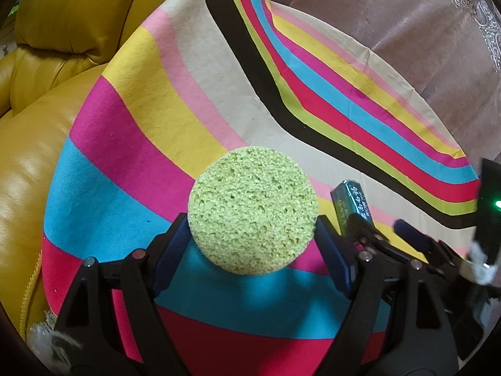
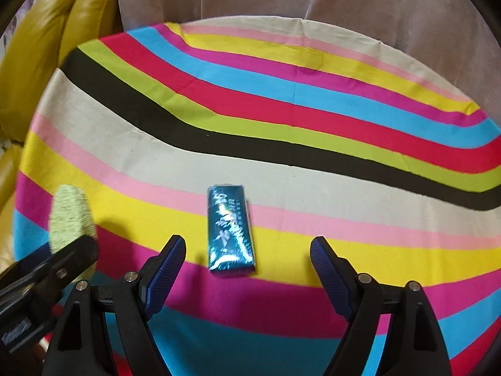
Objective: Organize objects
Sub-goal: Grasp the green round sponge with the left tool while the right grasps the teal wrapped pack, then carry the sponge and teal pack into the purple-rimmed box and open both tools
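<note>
Left gripper (image 1: 253,244): pinches the green sponge (image 1: 253,208), lifted off the striped cloth (image 1: 194,100) for moving.
Right gripper (image 2: 247,266): fingers spread, empty, straddling the blue packet (image 2: 230,228) lying flat on the cloth, likely to pick it up.

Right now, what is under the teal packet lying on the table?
The teal packet lies flat on the striped cloth, across its pink, yellow and magenta bands. Whatever the cloth covers beneath is hidden. The open right gripper hangs near it, not touching.
</note>
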`<state>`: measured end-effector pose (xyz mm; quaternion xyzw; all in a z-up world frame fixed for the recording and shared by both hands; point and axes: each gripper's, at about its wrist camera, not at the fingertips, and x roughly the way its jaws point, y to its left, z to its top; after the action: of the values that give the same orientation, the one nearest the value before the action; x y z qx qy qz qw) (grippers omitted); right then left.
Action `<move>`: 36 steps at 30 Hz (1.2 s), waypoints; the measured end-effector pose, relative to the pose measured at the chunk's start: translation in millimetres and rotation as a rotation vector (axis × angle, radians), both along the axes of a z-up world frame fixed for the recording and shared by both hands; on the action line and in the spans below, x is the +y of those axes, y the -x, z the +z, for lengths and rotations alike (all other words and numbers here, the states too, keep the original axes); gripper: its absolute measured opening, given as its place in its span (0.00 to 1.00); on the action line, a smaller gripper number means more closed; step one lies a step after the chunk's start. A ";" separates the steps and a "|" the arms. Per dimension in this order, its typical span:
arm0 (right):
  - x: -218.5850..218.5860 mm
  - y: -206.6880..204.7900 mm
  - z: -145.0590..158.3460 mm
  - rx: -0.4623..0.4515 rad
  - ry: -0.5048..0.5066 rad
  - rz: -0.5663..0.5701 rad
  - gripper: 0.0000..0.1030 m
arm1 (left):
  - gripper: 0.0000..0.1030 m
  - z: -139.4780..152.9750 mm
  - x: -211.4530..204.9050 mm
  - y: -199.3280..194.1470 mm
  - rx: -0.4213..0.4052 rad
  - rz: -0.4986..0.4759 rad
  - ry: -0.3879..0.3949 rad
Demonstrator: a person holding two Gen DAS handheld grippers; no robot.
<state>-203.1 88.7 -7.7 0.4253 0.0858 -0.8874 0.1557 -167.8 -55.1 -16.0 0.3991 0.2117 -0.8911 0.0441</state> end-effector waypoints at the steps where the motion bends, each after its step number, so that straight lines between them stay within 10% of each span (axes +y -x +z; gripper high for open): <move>1: -1.7 2.3 -2.5 -0.007 -0.005 -0.001 0.71 | 0.79 0.0 0.1 0.1 0.000 0.000 0.001; 11: -11.7 13.9 -18.4 -0.056 -0.034 0.006 0.33 | 0.79 4.6 2.8 0.5 -0.006 -0.007 0.010; 36: 45.5 -58.6 24.6 -0.064 0.001 -0.059 0.33 | 0.79 31.6 31.4 -32.2 0.024 -0.101 0.013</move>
<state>-144.5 134.2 16.9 0.4557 0.0677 -0.8776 0.1325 -135.6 -23.7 15.6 0.3980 0.1861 -0.8983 -0.0008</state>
